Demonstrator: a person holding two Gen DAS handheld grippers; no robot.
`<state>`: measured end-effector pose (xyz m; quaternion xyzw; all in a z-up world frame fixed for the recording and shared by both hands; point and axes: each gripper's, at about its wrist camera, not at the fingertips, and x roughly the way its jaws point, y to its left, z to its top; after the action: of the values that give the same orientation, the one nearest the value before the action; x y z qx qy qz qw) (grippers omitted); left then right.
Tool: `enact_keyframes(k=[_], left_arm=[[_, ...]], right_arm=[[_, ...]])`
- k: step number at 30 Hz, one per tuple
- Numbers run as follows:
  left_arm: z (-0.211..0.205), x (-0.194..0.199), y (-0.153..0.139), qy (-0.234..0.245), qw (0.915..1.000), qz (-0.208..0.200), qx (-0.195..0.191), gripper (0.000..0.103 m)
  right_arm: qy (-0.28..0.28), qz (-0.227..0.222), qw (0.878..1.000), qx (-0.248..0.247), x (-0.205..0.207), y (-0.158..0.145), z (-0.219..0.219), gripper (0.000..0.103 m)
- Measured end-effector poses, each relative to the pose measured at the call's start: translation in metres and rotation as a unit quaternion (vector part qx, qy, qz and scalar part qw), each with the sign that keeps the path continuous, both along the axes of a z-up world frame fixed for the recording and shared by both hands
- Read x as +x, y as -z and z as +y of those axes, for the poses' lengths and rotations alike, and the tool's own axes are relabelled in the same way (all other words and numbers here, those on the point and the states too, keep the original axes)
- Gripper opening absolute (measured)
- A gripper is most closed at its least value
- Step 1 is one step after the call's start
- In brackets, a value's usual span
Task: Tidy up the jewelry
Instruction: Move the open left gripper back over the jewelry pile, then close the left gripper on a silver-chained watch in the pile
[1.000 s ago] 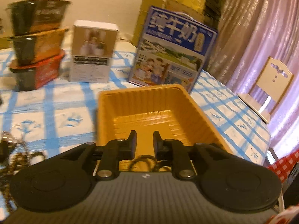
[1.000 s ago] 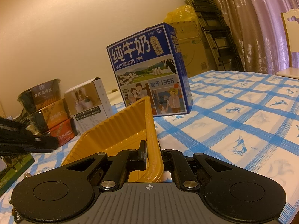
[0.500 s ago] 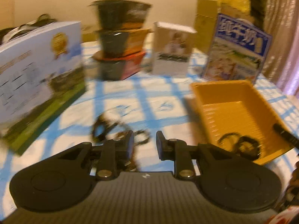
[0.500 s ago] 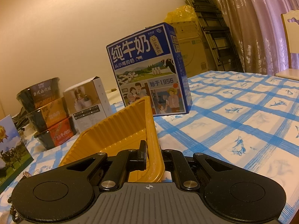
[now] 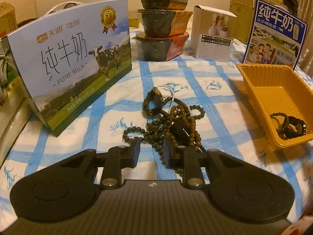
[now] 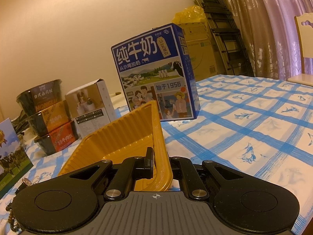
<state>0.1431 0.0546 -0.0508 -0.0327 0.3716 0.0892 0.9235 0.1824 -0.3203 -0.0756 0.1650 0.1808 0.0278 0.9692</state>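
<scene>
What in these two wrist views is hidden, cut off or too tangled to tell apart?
- Bead pile, left wrist view: strands overlap, so a count is impossible; its near end lies behind the left gripper.
- Yellow tray, right wrist view: its floor and contents are hidden by the right gripper, whose jaws pinch the tray's wall.
- Beads, right wrist view: cut off by the left edge.
- Jewelry in the tray, left wrist view: pieces overlap, type unclear.

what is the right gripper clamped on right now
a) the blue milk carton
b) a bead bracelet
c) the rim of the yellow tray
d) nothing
c: in the right wrist view the right gripper has its fingers shut on the near wall of the yellow tray.
</scene>
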Motion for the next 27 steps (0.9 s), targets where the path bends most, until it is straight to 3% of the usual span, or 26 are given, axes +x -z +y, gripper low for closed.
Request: enact_keyframes(k=[7, 27], left_arm=[[0.0, 0.022, 0.003, 0.019, 0.9996, 0.001, 0.019, 0.022], [0.01, 0.124, 0.03, 0.039, 0.9987, 0.028, 0.013, 0.022]], right_arm=[[0.0, 0.0, 1.0, 0.0, 0.0, 0.001, 0.0, 0.007], [0.0, 0.0, 1.0, -0.002, -0.001, 0.001, 0.0, 0.007]])
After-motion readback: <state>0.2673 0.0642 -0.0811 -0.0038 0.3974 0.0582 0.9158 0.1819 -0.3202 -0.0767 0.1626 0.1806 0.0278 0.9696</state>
